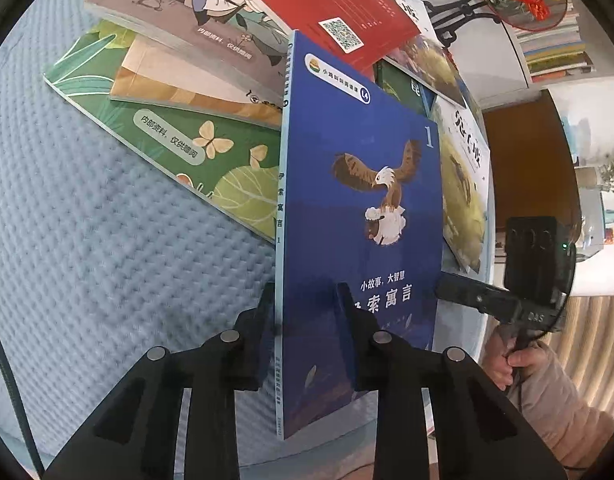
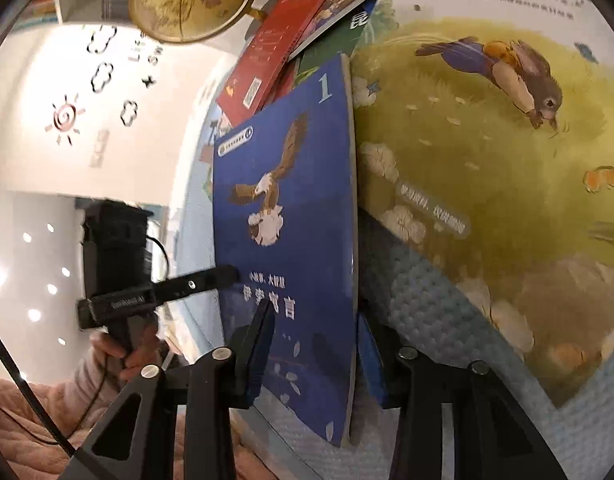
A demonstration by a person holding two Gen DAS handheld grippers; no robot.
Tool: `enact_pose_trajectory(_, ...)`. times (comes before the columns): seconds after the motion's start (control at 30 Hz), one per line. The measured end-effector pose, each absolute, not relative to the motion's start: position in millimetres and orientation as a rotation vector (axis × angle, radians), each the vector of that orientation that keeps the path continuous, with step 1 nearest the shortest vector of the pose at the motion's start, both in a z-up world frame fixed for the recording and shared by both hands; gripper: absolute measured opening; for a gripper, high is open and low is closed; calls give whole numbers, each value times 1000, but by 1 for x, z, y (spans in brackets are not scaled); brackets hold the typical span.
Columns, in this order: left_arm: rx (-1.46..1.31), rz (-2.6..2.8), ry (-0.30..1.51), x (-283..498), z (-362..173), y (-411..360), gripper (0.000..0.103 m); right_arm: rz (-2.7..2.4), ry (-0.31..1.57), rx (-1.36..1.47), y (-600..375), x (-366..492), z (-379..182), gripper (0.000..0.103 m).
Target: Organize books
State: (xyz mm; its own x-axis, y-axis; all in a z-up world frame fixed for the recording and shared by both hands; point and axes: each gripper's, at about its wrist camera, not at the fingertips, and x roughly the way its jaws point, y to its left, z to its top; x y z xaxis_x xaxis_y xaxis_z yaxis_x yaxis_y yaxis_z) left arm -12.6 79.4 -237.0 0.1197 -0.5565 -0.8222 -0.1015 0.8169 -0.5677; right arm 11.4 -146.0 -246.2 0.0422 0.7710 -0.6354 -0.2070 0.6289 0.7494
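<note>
The left gripper (image 1: 307, 320) pinches the blue eagle book (image 1: 359, 216) upright at its spine edge; the right gripper (image 2: 313, 356) straddles its opposite edge, contact unclear. Likely mid-lift: next, carry it clear of the scattered books (image 1: 179, 92) to the stacking place.

I'm seeing the left claw (image 1: 305, 320) as matte black angular plastic, with round silver screw heads showing on its linkage arms and blue pads (image 1: 345, 336) facing its fingers. The right claw (image 2: 313, 354) is showing the same build: black arms, silver screws, blue pads (image 2: 259, 360). Each unit is carrying a boxy black camera block on a pistol-style handle, with a thin black cable trailing off. The person's sleeve (image 1: 555, 404) is looking quilted and pale pink, padded jacket type.
</note>
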Motion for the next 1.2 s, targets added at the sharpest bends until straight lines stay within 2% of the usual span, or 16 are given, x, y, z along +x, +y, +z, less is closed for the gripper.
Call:
enact_pose_trajectory(0.07, -535, -362, 1427, -12, -235, 76, 25, 813, 1322, 518, -144, 14, -244, 36)
enact_pose_trajectory(0.17, -519, -343, 1425, -10, -234, 73, 25, 773, 1327, 470, -140, 16, -243, 20)
enact_pose_trajectory(0.3, -418, -289, 1423, -8, -222, 62, 24, 786, 1304, 468, -136, 7, -225, 15)
enact_pose_trajectory(0.6, -368, -316, 1334, 2, -174, 81, 24, 840, 1183, 378, -107, -19, -160, 14)
enact_pose_trajectory(0.83, -353, -325, 1268, 7, -146, 118, 24, 854, 1125, 328, -84, -21, -134, 14)
enact_pose_trajectory(1.1, -373, -270, 1210, 15, -129, 199, 24, 909, 1092, 234, -63, -18, -143, 14)
enact_pose_trajectory(1.2, -363, -230, 1195, 16, -126, 236, 24, 938, 1091, 219, -20, -6, -140, 14)
